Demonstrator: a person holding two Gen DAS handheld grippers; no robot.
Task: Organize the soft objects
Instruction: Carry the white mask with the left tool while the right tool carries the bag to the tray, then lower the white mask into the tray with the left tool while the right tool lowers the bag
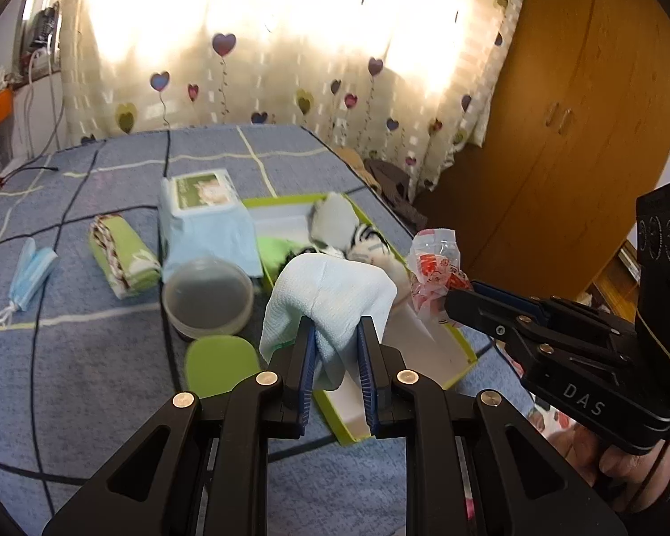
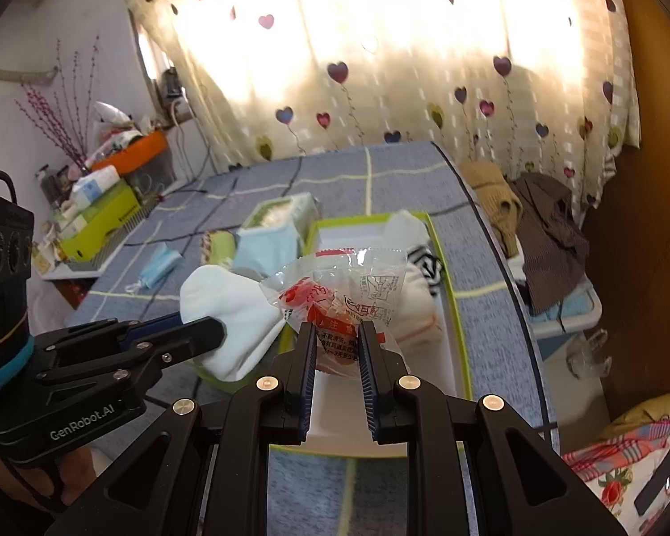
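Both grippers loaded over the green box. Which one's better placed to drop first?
Right, probably. The right gripper holds the clear packet directly over the bare white floor of the green box. The left gripper holds the white cloth nearer the box's left rim.

Box (image 1: pixel 462 348) on bed (image 1: pixel 111 384), socks (image 1: pixel 357 236) in its far end; tissue pack (image 1: pixel 203 214) just left, bowl (image 1: pixel 207 297) before it (mask (image 1: pixel 29 277) farther left).
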